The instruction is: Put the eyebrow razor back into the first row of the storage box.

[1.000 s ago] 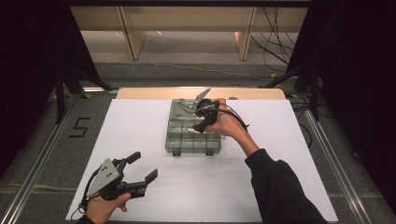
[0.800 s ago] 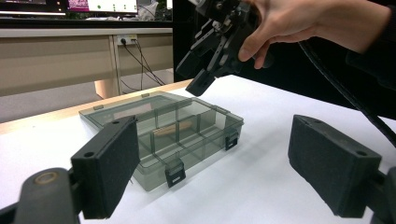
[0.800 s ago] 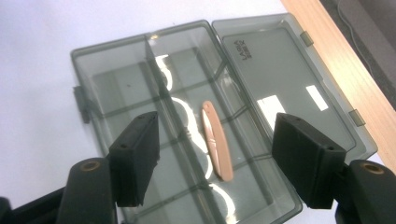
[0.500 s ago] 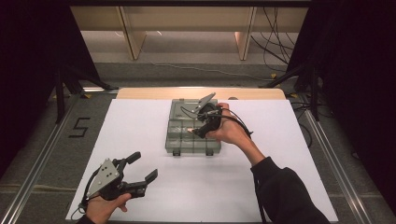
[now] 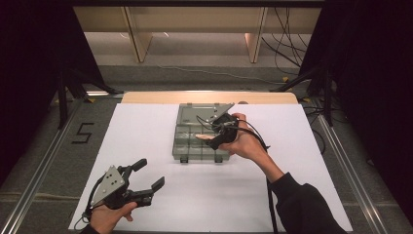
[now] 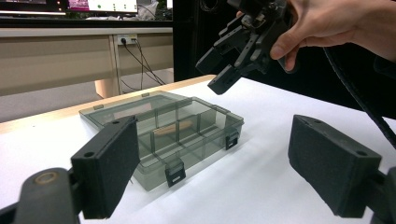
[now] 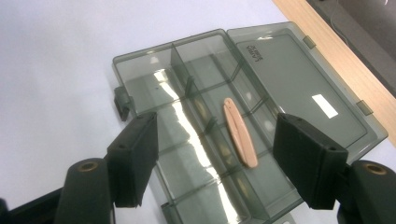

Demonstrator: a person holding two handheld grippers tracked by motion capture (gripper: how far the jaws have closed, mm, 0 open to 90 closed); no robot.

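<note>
Jaws of right gripper point(image 7: 212, 158) apart, nothing between the pads, hovering above open compartment box point(image 7: 196, 140). Just beyond and between them: tan oblong piece point(image 7: 239, 133) lying in a long middle compartment. Farther on, lid point(image 7: 299, 88) flat open. Left gripper point(image 5: 146, 181) well apart, near table edge; jaws apart, empty, box ahead of them.
</note>
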